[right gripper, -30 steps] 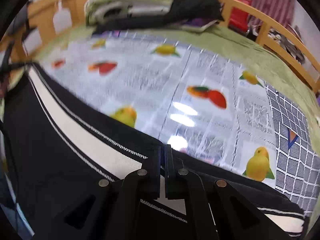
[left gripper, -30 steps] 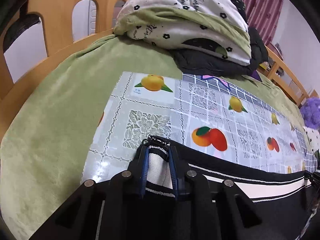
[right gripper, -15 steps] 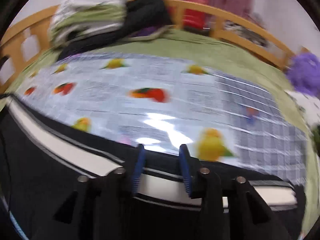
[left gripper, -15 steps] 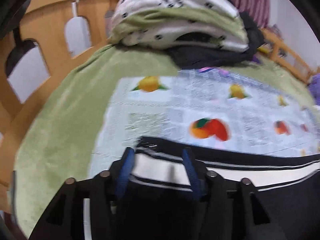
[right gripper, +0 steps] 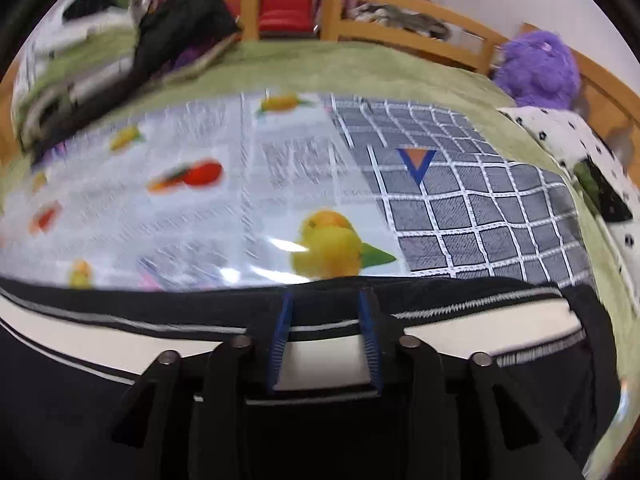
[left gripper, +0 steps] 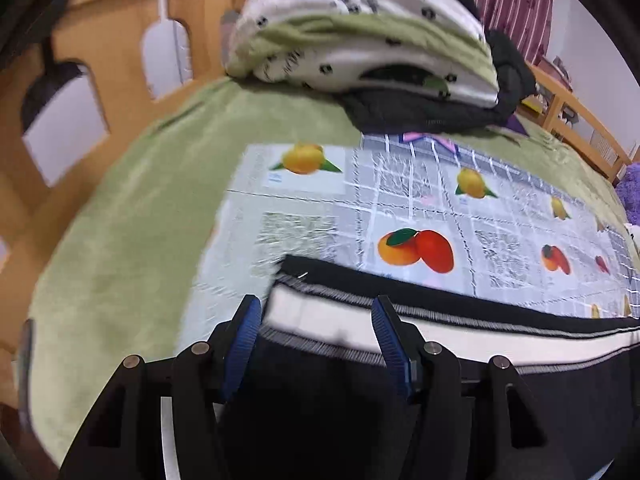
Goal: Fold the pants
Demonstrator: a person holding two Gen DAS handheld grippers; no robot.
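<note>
Black pants with a white side stripe (left gripper: 460,332) lie flat along the near edge of a fruit-print mat (left gripper: 400,200) on the bed. My left gripper (left gripper: 316,312) is open, its blue-padded fingers apart over the pants' left end, holding nothing. In the right wrist view the pants (right gripper: 100,340) stretch across the lower frame. My right gripper (right gripper: 326,304) is open above the stripe near the right end, holding nothing.
A folded quilt (left gripper: 360,32) on dark clothes (left gripper: 440,108) sits at the back of the green bed cover (left gripper: 120,220). A wooden bed rail (right gripper: 360,0) rings the bed. A purple plush toy (right gripper: 536,68) and a spotted pillow (right gripper: 580,148) lie at the right.
Both grippers were shut on the pants' striped edge a second ago. Both have opened and let the pants go onto the mat. Both views have swung to the right.
</note>
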